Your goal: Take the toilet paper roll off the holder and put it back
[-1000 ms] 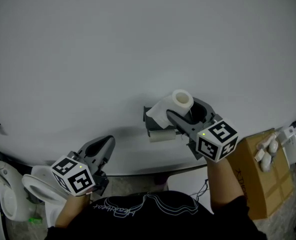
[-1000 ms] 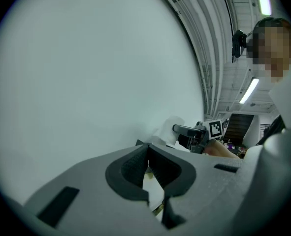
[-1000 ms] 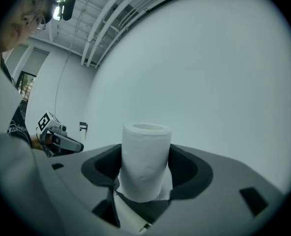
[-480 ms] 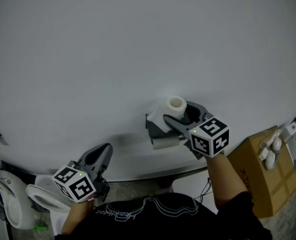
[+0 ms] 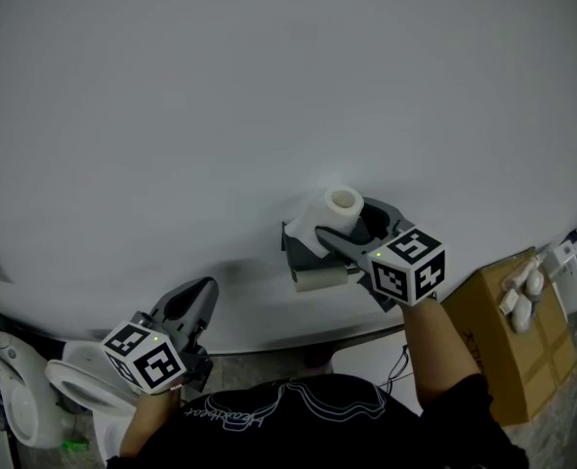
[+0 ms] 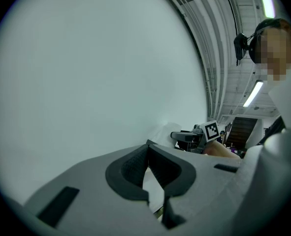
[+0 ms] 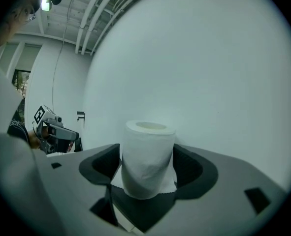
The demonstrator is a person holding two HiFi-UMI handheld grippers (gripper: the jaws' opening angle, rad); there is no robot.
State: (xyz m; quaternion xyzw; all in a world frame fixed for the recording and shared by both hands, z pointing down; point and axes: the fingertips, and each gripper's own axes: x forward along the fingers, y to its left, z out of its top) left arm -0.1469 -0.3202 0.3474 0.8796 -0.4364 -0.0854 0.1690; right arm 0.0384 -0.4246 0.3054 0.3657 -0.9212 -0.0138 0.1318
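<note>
Head view, left to right. A white toilet [image 5: 65,381] stands at the lower left edge, below a plain pale wall [image 5: 268,86]. Just to its right is the left gripper [image 5: 206,291], held clear of the wall and well apart from the holder. In the left gripper view its dark pads [image 6: 130,168] meet at their tips, so the jaws are closed with nothing between them. Right of centre, a dark grey holder [image 5: 301,252] is fixed to the wall, with a pale bar [image 5: 317,279] along its lower edge. The toilet paper roll [image 5: 339,206] stands upright at the top of the holder with its hollow core facing up and a loose sheet hanging on its left side. The right gripper [image 5: 354,221] reaches in around the roll. In the right gripper view the roll stands between the two pads [image 7: 106,166], which lie just beside its flanks. These jaws have just been opening and now stand wide, no longer clamping the paper. At the far right a cardboard box [image 5: 503,345] sits on the floor with small white objects [image 5: 524,293] on top.
</note>
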